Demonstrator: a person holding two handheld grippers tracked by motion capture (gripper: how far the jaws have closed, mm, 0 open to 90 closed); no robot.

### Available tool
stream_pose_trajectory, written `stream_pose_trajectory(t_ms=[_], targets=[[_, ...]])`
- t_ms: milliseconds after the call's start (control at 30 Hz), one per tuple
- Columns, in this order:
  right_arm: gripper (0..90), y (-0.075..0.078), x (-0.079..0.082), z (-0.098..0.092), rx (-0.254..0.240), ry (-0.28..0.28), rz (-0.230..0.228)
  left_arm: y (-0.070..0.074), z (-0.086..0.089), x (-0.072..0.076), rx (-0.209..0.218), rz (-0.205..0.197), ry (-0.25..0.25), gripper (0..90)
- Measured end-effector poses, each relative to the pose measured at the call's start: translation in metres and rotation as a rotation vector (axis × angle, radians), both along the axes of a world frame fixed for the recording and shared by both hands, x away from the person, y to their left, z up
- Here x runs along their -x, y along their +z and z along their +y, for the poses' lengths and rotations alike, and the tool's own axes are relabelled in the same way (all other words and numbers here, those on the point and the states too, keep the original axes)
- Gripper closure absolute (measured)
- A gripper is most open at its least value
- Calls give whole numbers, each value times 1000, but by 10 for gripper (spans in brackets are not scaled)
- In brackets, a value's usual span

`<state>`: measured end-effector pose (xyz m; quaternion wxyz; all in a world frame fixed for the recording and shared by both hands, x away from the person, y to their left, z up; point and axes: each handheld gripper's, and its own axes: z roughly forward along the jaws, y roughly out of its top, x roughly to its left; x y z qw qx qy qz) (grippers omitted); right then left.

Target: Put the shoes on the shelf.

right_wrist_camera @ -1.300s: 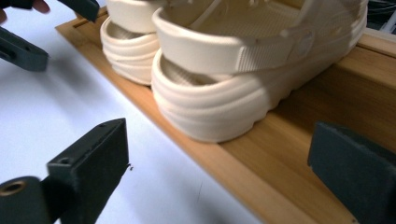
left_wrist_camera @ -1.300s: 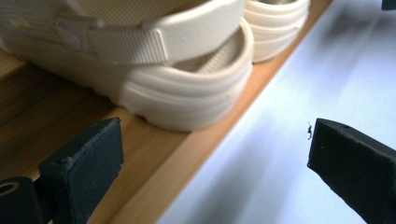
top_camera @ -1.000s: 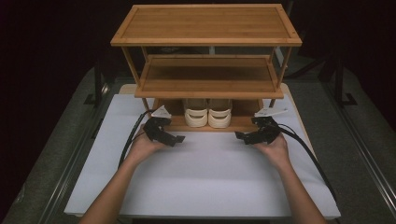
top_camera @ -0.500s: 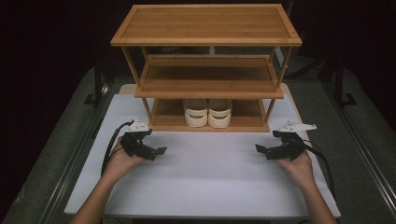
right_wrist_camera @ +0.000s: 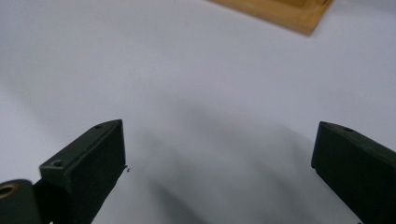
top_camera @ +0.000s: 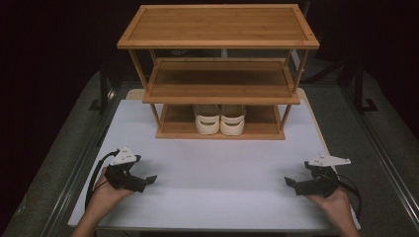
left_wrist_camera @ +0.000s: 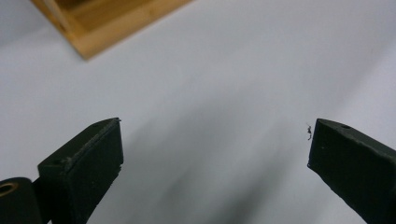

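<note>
On the white counter stood a wooden rack with 3 shelves, set toward the far edge and centred. A pair of cream shoes sat side by side on its lowest shelf, heels facing the person. The upper 2 shelves were bare wood.

Near the front left corner of the counter, the left hand held the left gripper, its jaws pointing inward toward the middle. Near the front right corner, the right hand held the right gripper, jaws likewise pointing inward. The 2 grippers were well apart from each other and well clear of the rack and shoes.

From the left gripper view, both black jaws stood wide apart over bare white surface, gripping nothing, with a corner of the rack at upper left. From the right gripper view, the jaws were equally spread and empty, with a rack corner at upper right.
</note>
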<state>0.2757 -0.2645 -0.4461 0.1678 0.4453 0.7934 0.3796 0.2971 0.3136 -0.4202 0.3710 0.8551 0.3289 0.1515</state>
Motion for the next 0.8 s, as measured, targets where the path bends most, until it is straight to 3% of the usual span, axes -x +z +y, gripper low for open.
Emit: stream_pose_trajectory(t_ms=[100,367,433,467,800], targets=[[26,-5,10,-3,0,-8,13,-6,7,12,-14,5,16,22],[23,-12,19,1,103,-26,35,-22,27,27,-67,29,56,7],[21,-12,18,0,91,-28,47,-28,29,28,-72,36,58,6],[22,-12,18,0,90,-28,48,-30,31,28,-52,38,64,0],[21,-12,18,0,89,-28,49,-31,32,27,-50,42,65,0]])
